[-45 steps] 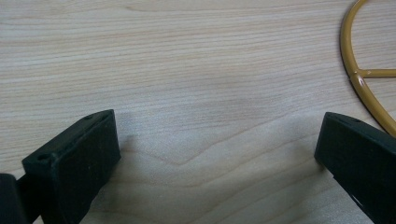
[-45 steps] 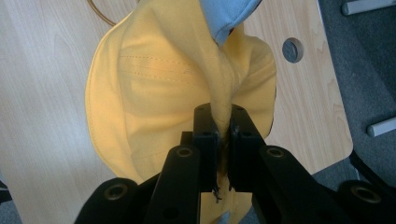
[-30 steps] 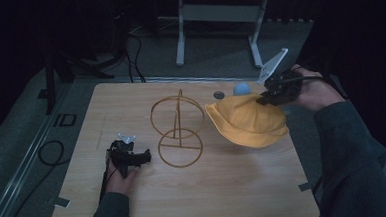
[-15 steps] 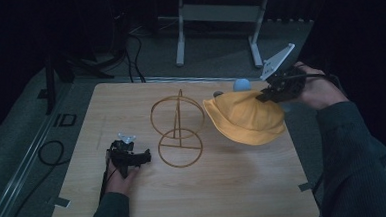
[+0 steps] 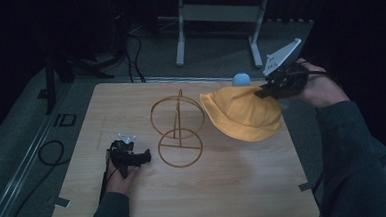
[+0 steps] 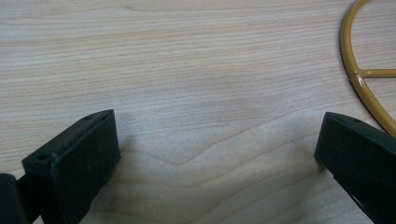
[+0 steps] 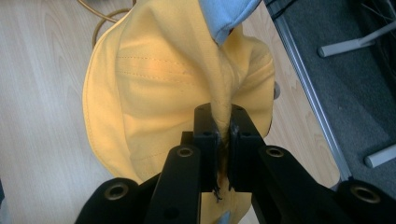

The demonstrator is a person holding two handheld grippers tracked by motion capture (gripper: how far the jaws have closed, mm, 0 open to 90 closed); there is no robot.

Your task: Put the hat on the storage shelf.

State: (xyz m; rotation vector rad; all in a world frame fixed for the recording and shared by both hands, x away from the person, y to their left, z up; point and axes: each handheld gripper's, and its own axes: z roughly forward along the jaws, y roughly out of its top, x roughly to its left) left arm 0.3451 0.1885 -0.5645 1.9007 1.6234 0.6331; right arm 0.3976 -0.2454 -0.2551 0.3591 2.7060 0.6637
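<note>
right gripper (image 7: 223,135) pinching yellow hat (image 5: 244,113) clear beside wire stand (image 5: 178,132), likely for hanging | left gripper (image 6: 219,158) wide, empty, near stand base

You have one surface (image 5: 235,186) in front of you. On it stands one wire stand (image 5: 178,129) at centre. One yellow hat (image 5: 244,113) hangs at 2 o'clock, with one blue ball (image 5: 241,79) beside it. You hold two hand-held grippers: one left hand-held gripper (image 5: 146,157) at 8 o'clock, one right hand-held gripper (image 5: 264,90) at 2 o'clock.
</note>
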